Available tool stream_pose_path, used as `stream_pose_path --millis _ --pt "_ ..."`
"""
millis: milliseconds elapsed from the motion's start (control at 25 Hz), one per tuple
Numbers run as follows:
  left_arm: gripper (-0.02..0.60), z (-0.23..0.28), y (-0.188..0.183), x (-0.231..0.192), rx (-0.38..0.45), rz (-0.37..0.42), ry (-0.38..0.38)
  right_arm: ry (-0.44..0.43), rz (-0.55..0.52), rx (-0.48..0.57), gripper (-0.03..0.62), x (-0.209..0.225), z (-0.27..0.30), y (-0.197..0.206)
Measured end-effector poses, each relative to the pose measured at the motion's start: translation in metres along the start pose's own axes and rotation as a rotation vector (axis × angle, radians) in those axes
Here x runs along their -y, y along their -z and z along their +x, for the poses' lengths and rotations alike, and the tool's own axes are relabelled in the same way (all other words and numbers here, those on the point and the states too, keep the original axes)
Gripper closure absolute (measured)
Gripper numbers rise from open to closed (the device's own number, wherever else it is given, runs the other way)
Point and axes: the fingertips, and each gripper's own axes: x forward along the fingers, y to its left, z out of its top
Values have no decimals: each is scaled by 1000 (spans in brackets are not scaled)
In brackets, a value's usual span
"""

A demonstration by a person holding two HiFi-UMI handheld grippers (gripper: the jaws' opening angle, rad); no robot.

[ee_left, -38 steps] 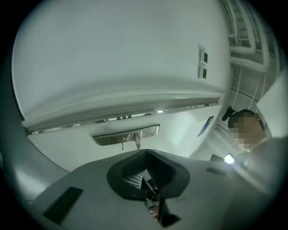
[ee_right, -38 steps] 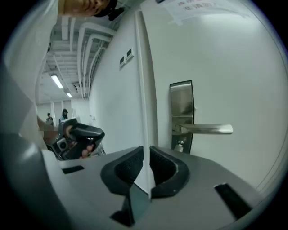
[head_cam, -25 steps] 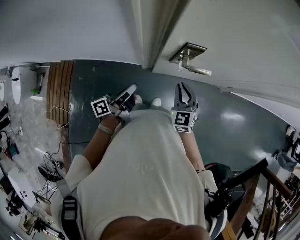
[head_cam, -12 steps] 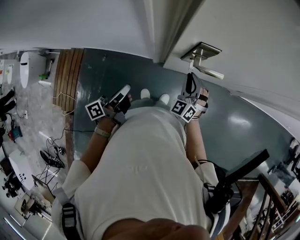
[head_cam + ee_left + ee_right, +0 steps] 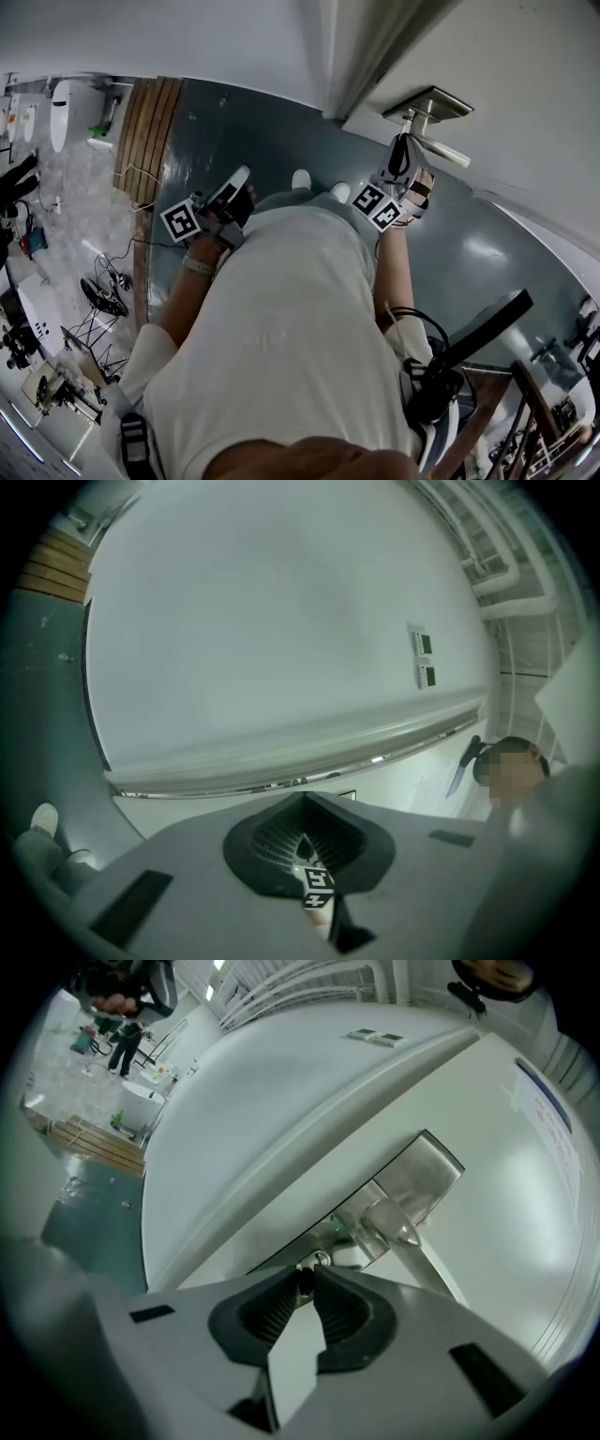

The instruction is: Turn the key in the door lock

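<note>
Key (image 5: 305, 1280), left to right: left gripper (image 5: 239, 177) hangs low beside the person's hip, jaws pressed together on nothing, well apart from the door (image 5: 525, 84). Right gripper (image 5: 404, 142) is the near one, jaws pinched on a small dark bit at their tips, seemingly the key head. Lock (image 5: 321, 1259) sits straight ahead of those tips, just under the handle (image 5: 412, 1241); key shaft runs along the jaws, so the turn looks like a wrist roll.
</note>
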Motion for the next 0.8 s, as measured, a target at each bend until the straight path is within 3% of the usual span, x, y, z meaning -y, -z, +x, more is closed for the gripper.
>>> stream_pose_path --millis 280,520,800 --pt "574 -3 -8 -2 35 -11 -6 69 49 5 562 7 6 -3" --pt "574 -4 -7 -4 43 -13 0 91 228 11 562 11 7 -2" --pt "574 -2 -4 -6 51 -24 -5 -1 474 7 560 12 7 0"
